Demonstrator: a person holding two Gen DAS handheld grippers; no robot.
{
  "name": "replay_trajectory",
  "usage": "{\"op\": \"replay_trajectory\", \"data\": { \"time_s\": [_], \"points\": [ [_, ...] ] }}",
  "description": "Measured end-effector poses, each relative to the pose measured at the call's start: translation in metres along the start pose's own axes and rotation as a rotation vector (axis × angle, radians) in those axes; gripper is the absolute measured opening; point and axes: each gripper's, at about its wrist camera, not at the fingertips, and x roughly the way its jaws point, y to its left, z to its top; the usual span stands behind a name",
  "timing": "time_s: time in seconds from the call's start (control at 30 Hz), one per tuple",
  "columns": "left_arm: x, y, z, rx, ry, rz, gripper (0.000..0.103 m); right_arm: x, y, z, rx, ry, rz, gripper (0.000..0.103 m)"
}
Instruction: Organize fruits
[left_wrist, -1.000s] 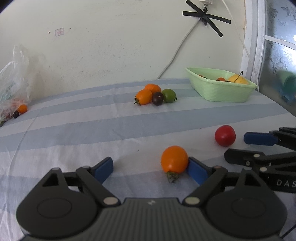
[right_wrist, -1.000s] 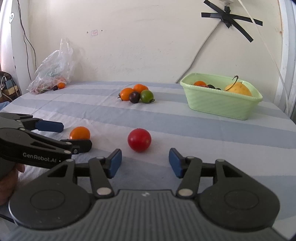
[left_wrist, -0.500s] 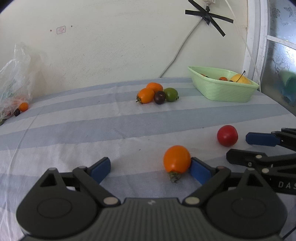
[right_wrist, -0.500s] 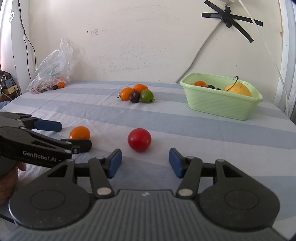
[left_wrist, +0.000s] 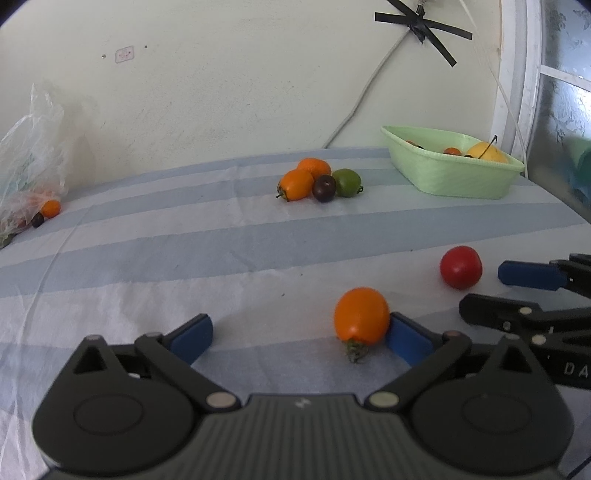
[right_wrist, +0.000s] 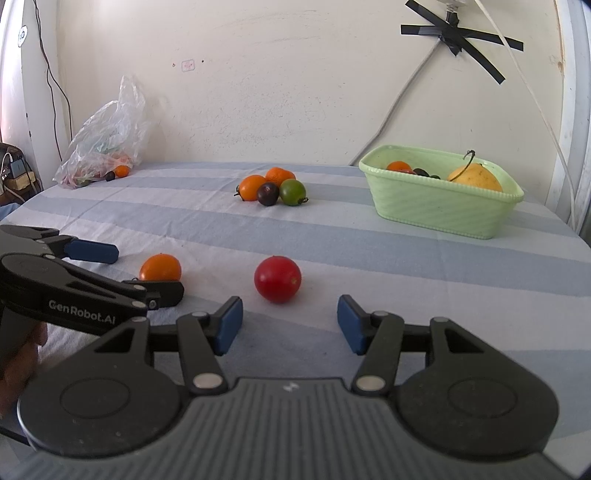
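Orange and smooth-skinned, a small tomato (left_wrist: 361, 316) lies on the blue-and-white striped tablecloth (left_wrist: 207, 258), its green calyx toward the camera, resting against the right-hand blue pad (left_wrist: 406, 338) of the left gripper (left_wrist: 299, 332), whose jaws are opening with the fruit between them, the other pad well clear. The right gripper (right_wrist: 290, 325) hovers spread and empty just short of a red tomato (right_wrist: 277, 279). Both fruits look light, thin-skinned and apt to roll or bruise; a gentle squeeze across the widest middle seems safest. A green plastic basket (right_wrist: 436, 206), already holding fruit, waits far right.
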Motion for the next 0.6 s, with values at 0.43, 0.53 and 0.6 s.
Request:
{"op": "replay_trajectory", "data": {
  "time_s": [0.43, 0.53, 0.6],
  "points": [
    [-0.016, 0.014, -0.009, -0.027, -0.025, -0.057, 0.102, 0.000, -0.002, -0.001, 0.004, -0.002, 0.005, 0.060],
    [-0.027, 0.014, -0.008, -0.027, -0.054, -0.087, 0.098, -0.002, -0.003, -0.001, 0.016, -0.015, 0.003, 0.060],
    [-0.033, 0.012, -0.004, -0.015, -0.077, -0.121, 0.094, -0.004, -0.006, 0.000, 0.030, -0.024, 0.007, 0.060]
  ]
}}
